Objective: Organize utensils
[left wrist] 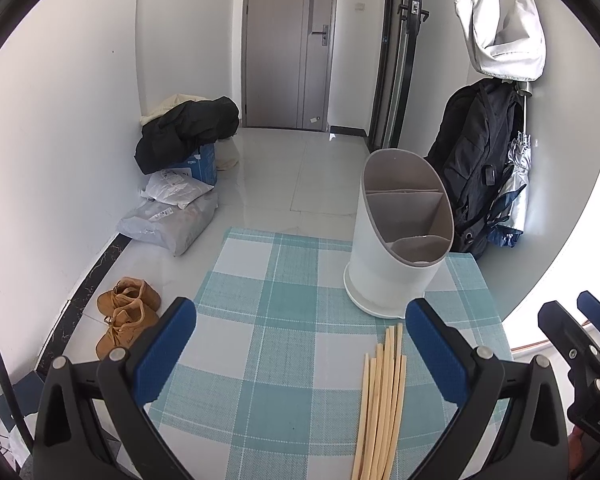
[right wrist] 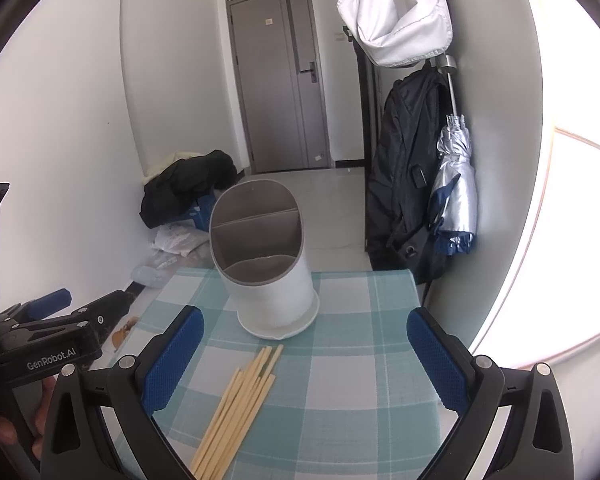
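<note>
A bundle of several pale wooden chopsticks (left wrist: pixel 380 400) lies on the teal checked tablecloth (left wrist: pixel 276 320), near its front. Behind it stands a white utensil holder (left wrist: pixel 396 240) with a slanted grey-lined top split into three empty compartments. My left gripper (left wrist: pixel 300 344) is open and empty, hovering over the cloth left of the chopsticks. My right gripper (right wrist: pixel 304 352) is open and empty above the chopsticks (right wrist: pixel 240 404), with the holder (right wrist: pixel 268 272) just beyond. The right gripper also shows at the far right of the left wrist view (left wrist: pixel 580 340), and the left gripper at the left of the right wrist view (right wrist: pixel 48 320).
The table stands in a hallway. A black backpack (left wrist: pixel 480 168) and a folded silver umbrella (left wrist: pixel 516 184) hang on the wall right behind the holder. Bags and dark clothing (left wrist: pixel 184 132) are piled on the floor at left, with brown shoes (left wrist: pixel 126 316) beside the table.
</note>
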A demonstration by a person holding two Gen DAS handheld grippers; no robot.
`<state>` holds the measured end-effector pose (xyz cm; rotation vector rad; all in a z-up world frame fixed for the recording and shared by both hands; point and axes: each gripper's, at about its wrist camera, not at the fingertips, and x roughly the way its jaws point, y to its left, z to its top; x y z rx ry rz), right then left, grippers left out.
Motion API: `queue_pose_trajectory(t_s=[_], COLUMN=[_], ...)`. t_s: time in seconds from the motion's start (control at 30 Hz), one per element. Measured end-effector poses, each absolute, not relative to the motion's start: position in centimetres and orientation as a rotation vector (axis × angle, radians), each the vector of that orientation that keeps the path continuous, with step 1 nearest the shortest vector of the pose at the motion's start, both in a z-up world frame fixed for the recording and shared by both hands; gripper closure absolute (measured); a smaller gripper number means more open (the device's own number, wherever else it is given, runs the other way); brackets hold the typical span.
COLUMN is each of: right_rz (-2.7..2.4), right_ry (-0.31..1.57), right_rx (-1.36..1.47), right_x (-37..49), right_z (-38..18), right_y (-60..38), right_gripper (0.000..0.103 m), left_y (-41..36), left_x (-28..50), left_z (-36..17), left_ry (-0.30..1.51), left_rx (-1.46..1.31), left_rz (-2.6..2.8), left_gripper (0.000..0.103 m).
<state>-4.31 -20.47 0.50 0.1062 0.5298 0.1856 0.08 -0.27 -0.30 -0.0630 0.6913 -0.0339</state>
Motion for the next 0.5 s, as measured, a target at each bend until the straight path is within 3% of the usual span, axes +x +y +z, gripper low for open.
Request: queue_pose_trajectory(t_s=[0.5], right_rz=[0.185], right_ry=[0.531], right_rx=[0.111], right_x=[-4.34], right_z=[0.48], right_y=[-20.49], right_gripper=[0.001], left_y=[-0.19], left_x=[-0.03], left_z=[-0.41], left_ry=[0.699], left_rx=[-0.070], left_rz=[-0.024], left_gripper=[0.001])
